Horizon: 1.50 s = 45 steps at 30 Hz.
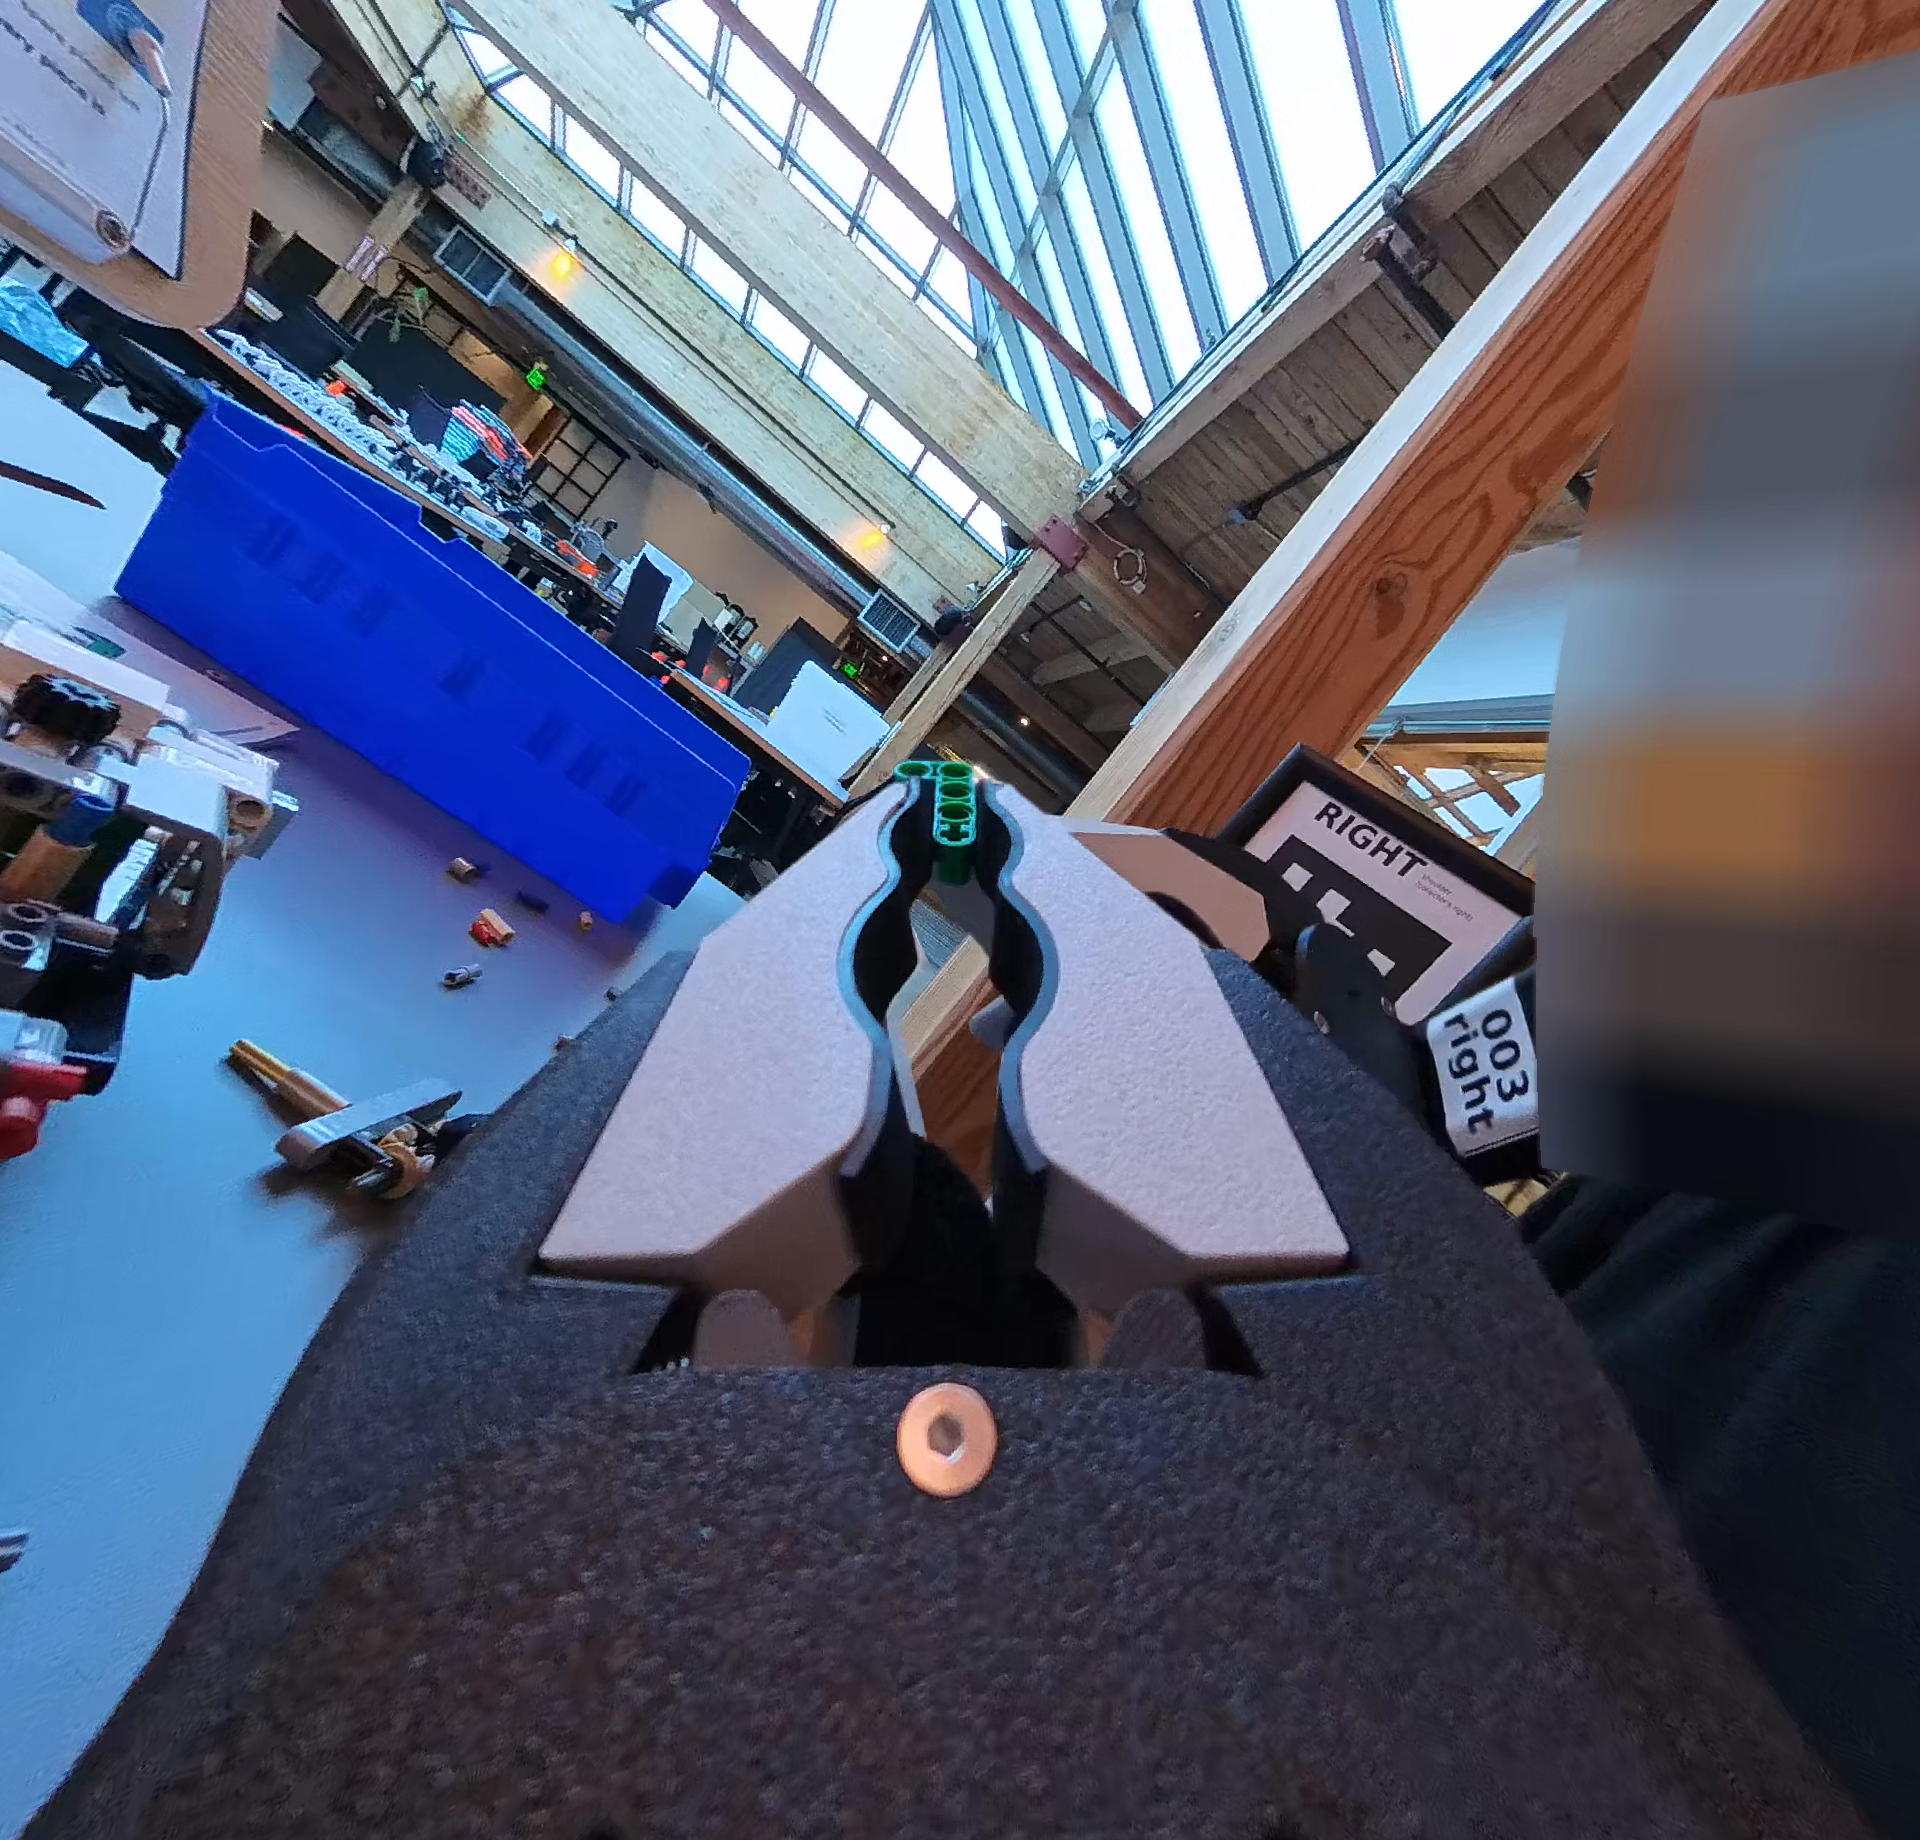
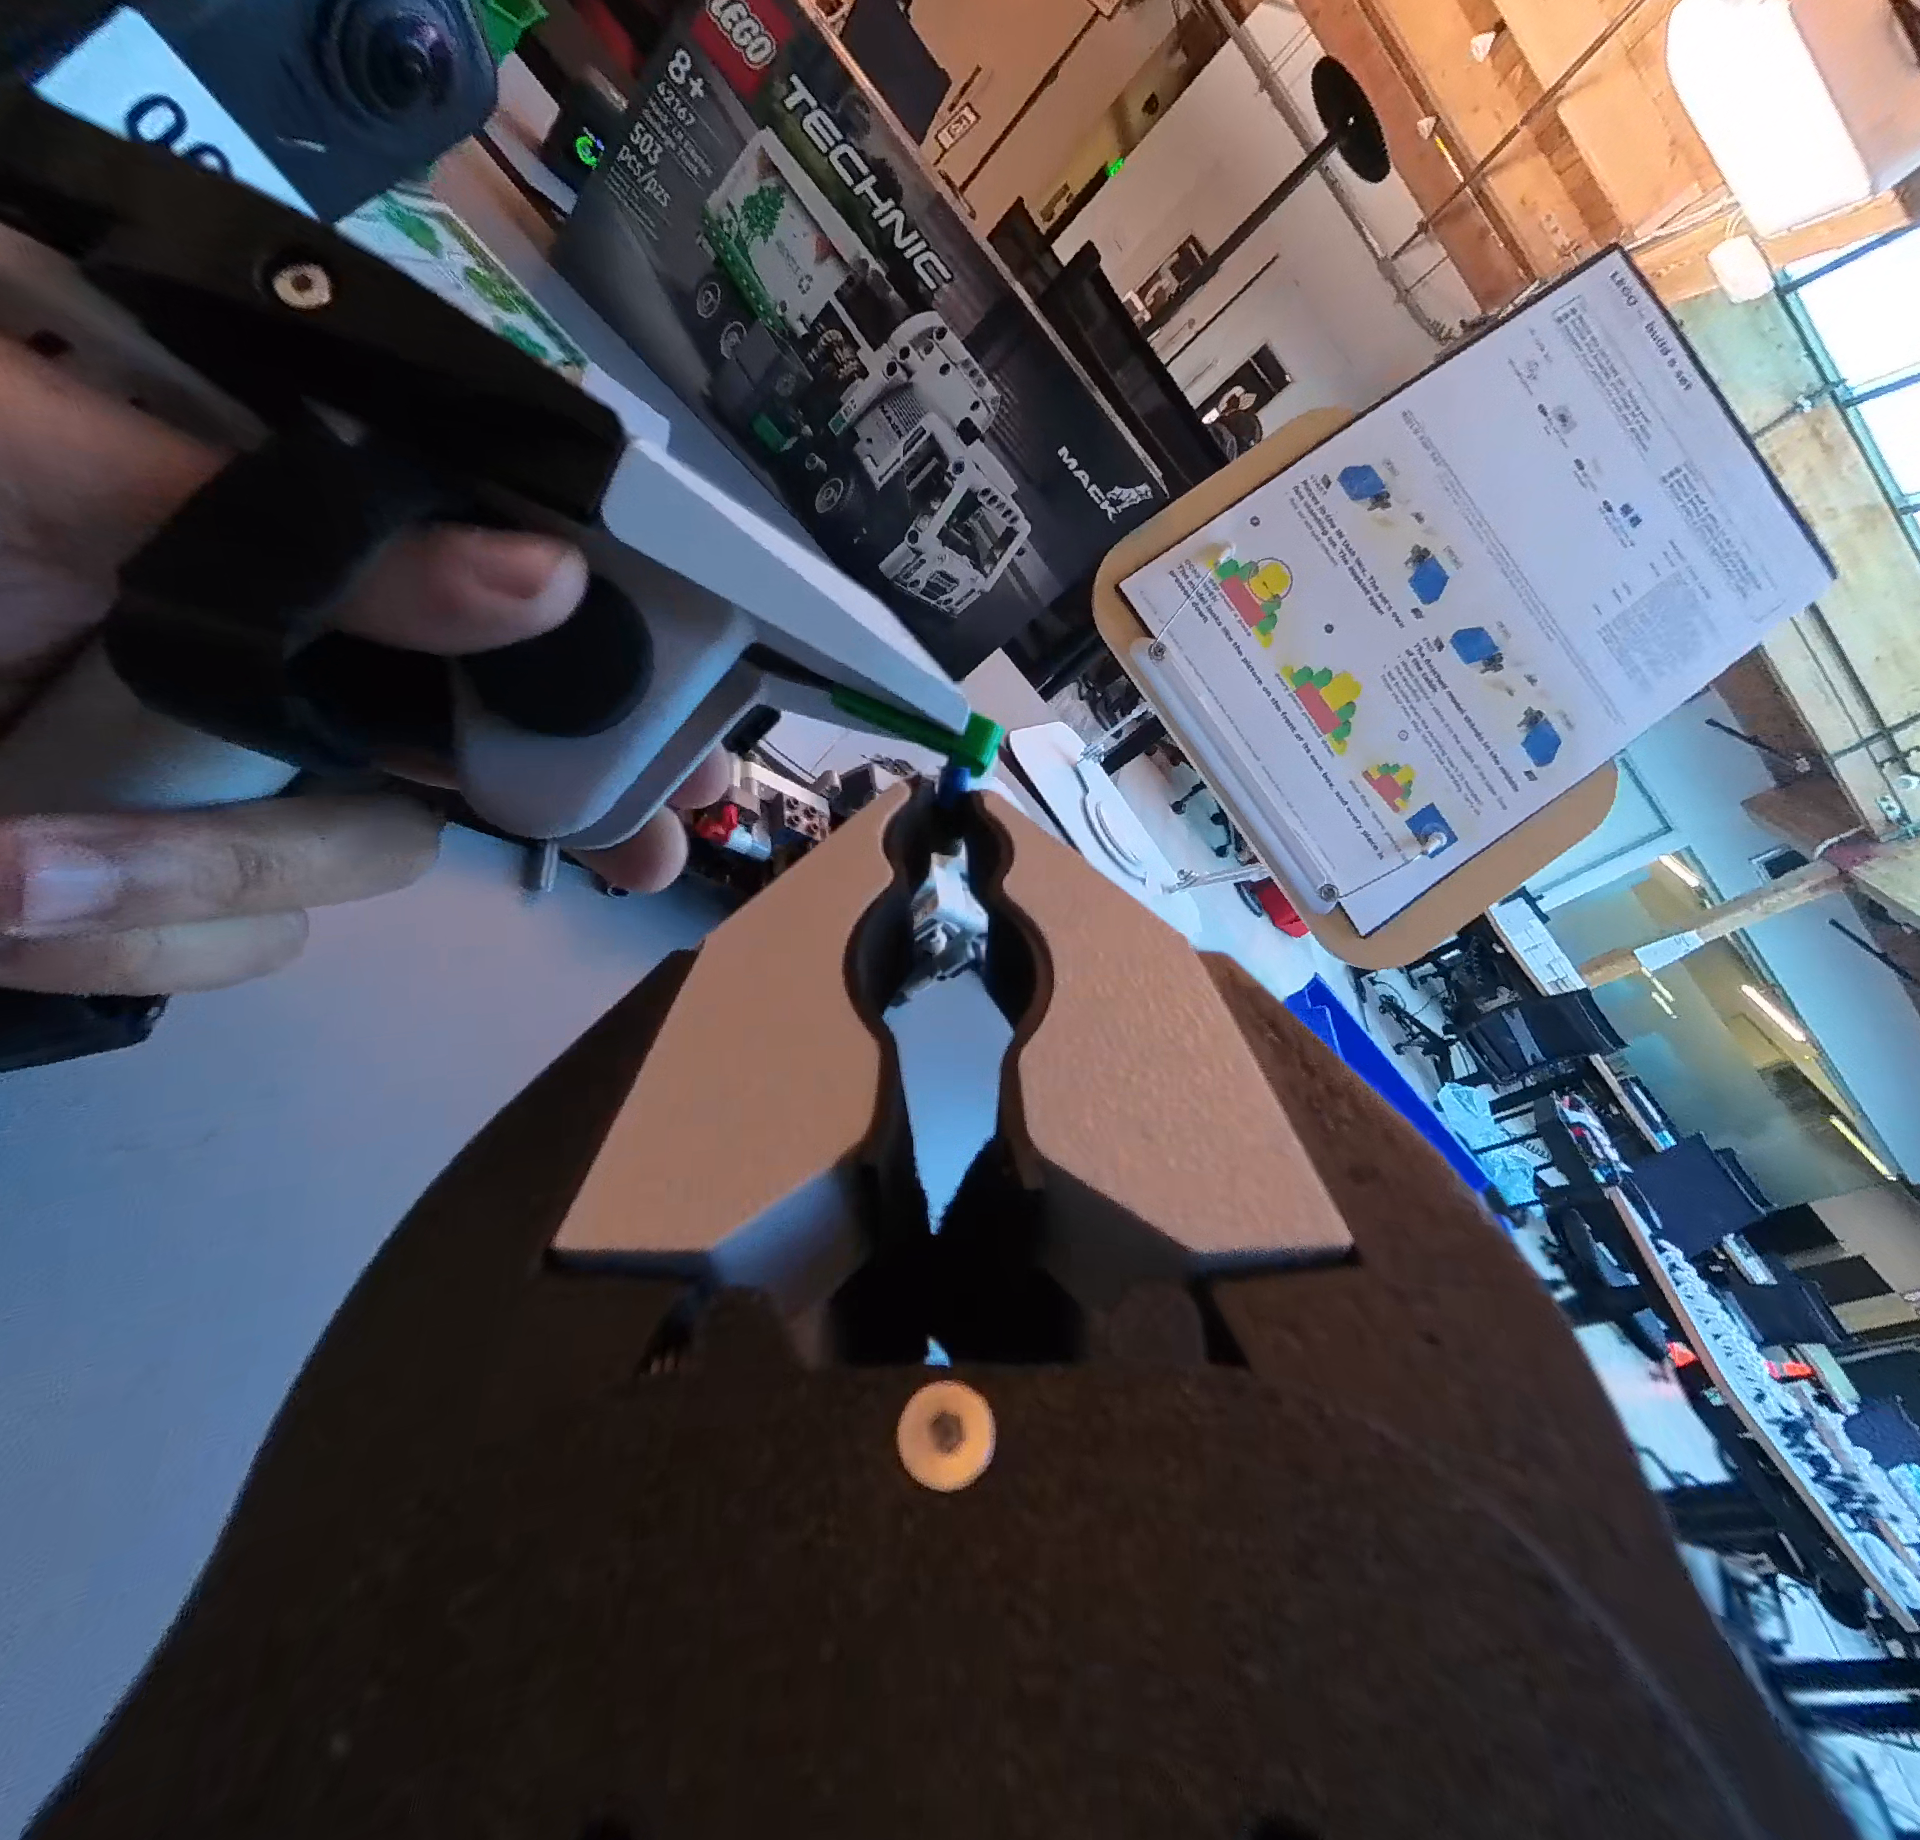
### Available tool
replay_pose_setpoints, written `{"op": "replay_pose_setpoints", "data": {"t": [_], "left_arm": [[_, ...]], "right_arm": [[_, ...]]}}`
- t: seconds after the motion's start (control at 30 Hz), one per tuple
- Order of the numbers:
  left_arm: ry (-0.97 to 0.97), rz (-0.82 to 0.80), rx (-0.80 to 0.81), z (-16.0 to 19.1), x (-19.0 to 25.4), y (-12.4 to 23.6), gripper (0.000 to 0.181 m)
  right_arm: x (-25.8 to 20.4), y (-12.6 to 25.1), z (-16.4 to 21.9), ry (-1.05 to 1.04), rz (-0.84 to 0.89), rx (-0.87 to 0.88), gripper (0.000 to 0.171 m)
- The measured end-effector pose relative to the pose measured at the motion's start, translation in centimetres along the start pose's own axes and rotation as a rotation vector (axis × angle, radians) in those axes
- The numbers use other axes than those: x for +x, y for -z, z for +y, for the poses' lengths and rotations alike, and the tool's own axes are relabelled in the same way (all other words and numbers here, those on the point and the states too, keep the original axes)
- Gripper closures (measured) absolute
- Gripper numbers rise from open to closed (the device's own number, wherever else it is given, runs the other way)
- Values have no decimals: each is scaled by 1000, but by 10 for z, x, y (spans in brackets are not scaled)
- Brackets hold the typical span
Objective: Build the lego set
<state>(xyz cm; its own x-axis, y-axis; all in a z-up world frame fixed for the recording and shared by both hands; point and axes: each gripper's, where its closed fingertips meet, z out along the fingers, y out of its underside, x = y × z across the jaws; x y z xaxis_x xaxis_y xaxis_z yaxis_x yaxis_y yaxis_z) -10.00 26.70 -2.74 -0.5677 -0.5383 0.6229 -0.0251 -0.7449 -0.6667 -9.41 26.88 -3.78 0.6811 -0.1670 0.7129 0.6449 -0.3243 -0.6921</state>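
Raised above the table (image 1: 125, 1375), the left gripper (image 1: 940, 803) pinches a green beam (image 1: 948, 803) at its tips; the right gripper (image 2: 951, 798), nearly closed, nips a small blue pin (image 2: 954, 782) just beneath it. Loose pieces (image 1: 488, 926) lie beside a blue bin (image 1: 416, 647), contents hidden; a half-built model (image 1: 94, 824) stands nearby.

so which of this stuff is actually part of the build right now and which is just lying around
In the job:
- left gripper, shut on the green beam
- right gripper, shut on the blue pin
- part-built model

Lying about:
- blue bin
- set box
- instruction sheet on its stand
- loose small parts on the table
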Motion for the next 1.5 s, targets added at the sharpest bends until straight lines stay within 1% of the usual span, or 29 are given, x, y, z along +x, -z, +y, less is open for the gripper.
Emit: {"op": "replay_pose_setpoints", "data": {"t": [0.13,0.3,0.4,0.47,0.57,0.63,0.77,0.93,1.1,1.23,1.33,1.4,1.43,1.5], "left_arm": [[-43,-23,-3,0,-1,0,176],[-204,-84,-29,1,-1,0,177],[-275,-101,-37,1,3,-1,177],[-258,-93,-24,0,5,-1,177],[-142,-68,2,0,6,-2,177],[-91,-69,5,1,2,-1,177],[-119,-85,-32,3,-2,-1,177],[-92,-86,-94,7,-6,-2,177],[-7,-61,-104,9,-4,-4,177],[-78,-116,-142,12,-12,-3,176],[-138,-154,-216,20,-18,-3,176],[-110,-160,-246,30,-21,-6,176],[-83,-161,-258,37,-21,-8,176],[-94,-170,-298,54,-17,-13,176]], "right_arm": [[1,-1,-1,-22,-1,-4,167],[1,-3,-1,-48,-1,-12,166],[2,-1,-3,-68,7,17,167],[4,2,-6,-81,23,47,167],[4,2,-7,-104,50,88,167],[3,0,-4,-99,59,79,168],[1,-1,-1,-78,69,68,167],[1,-2,4,-26,83,62,168],[3,1,2,-74,86,91,169],[-1,-5,9,-127,54,72,169],[-5,-4,19,-190,7,80,170],[-7,1,29,-297,-46,79,170],[-8,6,36,-311,-55,62,169],[-9,21,47,-300,-44,53,169]]}}
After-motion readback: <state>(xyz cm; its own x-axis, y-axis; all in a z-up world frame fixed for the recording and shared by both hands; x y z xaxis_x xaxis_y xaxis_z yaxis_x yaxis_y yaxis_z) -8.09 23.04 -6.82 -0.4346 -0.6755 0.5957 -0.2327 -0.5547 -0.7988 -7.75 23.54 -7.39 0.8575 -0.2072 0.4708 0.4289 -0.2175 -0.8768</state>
